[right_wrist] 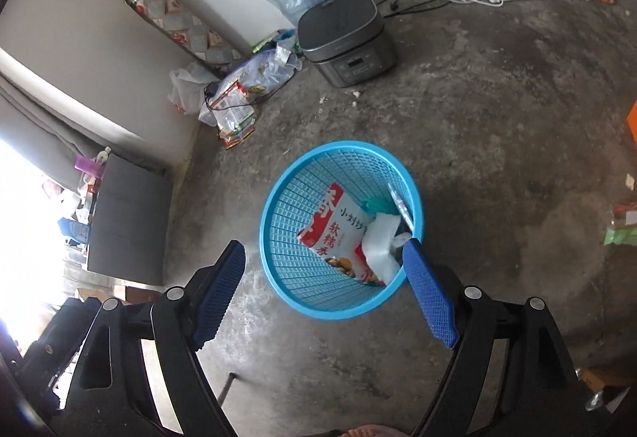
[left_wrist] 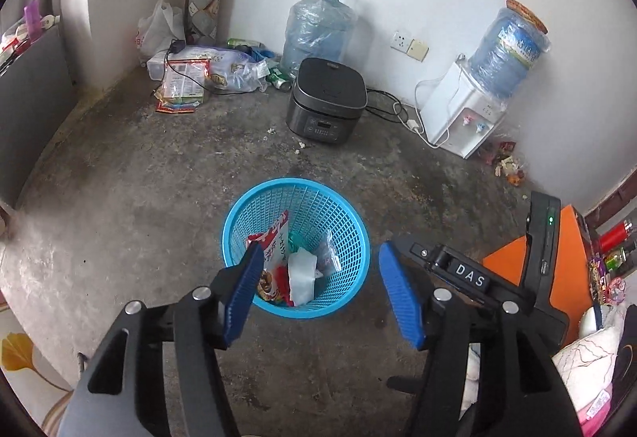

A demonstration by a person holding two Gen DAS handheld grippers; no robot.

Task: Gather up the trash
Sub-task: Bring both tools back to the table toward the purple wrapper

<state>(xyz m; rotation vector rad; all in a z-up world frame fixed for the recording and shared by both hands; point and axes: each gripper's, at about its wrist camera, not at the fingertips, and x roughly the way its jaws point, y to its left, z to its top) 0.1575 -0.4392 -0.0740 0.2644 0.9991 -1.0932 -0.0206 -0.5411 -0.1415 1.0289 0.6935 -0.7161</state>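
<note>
A blue mesh basket stood on the concrete floor, with a dark rice cooker behind it. Inside the basket lay a red-and-white snack bag and white wrapper. Left gripper and right gripper hung above the basket, both spread and empty.

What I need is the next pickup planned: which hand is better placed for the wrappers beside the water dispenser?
Right, probably. The left tool and right tool both hang open and empty over the basket, but the right one is on the wrappers' side, by the water dispenser.
</note>
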